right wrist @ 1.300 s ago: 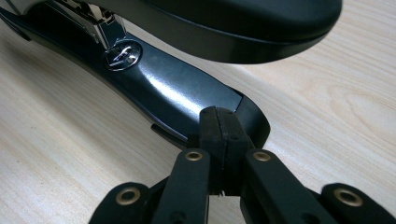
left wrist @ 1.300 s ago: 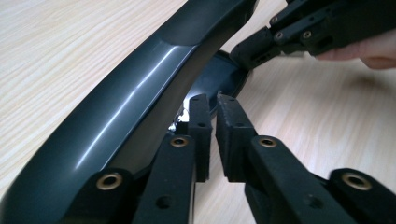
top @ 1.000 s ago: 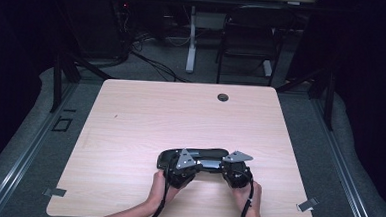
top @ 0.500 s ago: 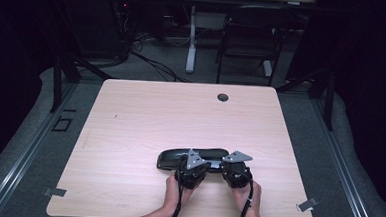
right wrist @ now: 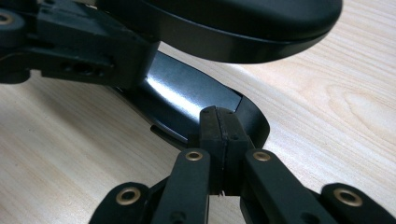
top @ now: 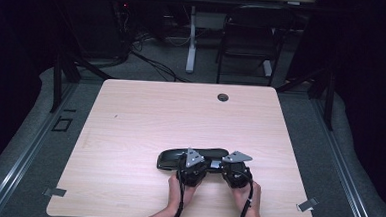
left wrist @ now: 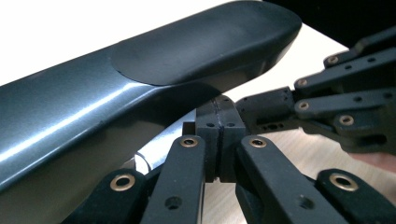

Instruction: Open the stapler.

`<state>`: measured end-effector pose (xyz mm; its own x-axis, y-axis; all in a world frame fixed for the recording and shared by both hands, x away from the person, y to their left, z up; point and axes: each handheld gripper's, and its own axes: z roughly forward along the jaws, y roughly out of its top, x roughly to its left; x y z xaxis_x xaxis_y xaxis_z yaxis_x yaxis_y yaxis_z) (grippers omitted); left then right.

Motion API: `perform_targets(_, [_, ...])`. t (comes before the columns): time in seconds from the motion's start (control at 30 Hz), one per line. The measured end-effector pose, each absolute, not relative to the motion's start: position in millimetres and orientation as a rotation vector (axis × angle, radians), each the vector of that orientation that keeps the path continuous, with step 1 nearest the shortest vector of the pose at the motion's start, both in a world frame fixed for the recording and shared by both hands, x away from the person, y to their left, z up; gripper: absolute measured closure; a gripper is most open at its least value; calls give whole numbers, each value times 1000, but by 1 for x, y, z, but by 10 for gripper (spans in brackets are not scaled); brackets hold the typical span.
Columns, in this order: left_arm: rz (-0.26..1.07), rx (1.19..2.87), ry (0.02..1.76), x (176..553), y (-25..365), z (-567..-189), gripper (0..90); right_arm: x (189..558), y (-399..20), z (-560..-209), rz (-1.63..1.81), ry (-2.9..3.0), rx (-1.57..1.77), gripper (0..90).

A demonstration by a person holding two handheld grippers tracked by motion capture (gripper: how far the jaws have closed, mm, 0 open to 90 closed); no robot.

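We observe a long, dark case (top: 193, 157) with a glossy shell, lying on the near half of a light wooden table (top: 146, 111), well apart from the round cable hole (top: 223, 97) at the far edge. All positions below are given relative to this case.

The left gripper (top: 194, 164) sits at the near side of the case, around its middle, held by the person's left hand (top: 177, 190). In the left gripper view, its jaws stand pressed together, pad against pad, with nothing visible between them; the closed tips (left wrist: 219, 122) sit just under the raised upper half of the case (left wrist: 140, 79), at the opening between the two halves. We cannot tell whether the tips touch the shell.

The right gripper (top: 234, 166) sits at the near side of the case's right end, held by the right hand (top: 246, 196). In the right gripper view its jaws are likewise closed on each other, holding nothing, and the tips (right wrist: 219, 128) rest against or just beside the rim of the lower half (right wrist: 196, 100) of the case. The upper half (right wrist: 233, 23) hangs above them.

The case is partly opened: the right gripper view shows the lid lifted clear of the base at this end, with bare table visible beyond. The two grippers are near each other, each appearing in the other's camera beside the case. A grey three-cornered plate tops each gripper, and cables trail back towards the person.
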<state>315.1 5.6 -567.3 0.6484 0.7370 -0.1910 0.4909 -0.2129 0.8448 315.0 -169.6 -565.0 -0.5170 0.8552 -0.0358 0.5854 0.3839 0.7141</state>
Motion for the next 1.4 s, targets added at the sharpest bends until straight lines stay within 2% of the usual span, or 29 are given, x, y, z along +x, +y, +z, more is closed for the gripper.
perform_targets(0.63, [403, 1775, 1006, 309, -7, -575, 900, 314, -170, -566, 911, 2249, 1232, 900])
perform_targets(1.4, [369, 1735, 1010, 312, -13, -579, 900, 314, -172, -566, 928, 2248, 1239, 900])
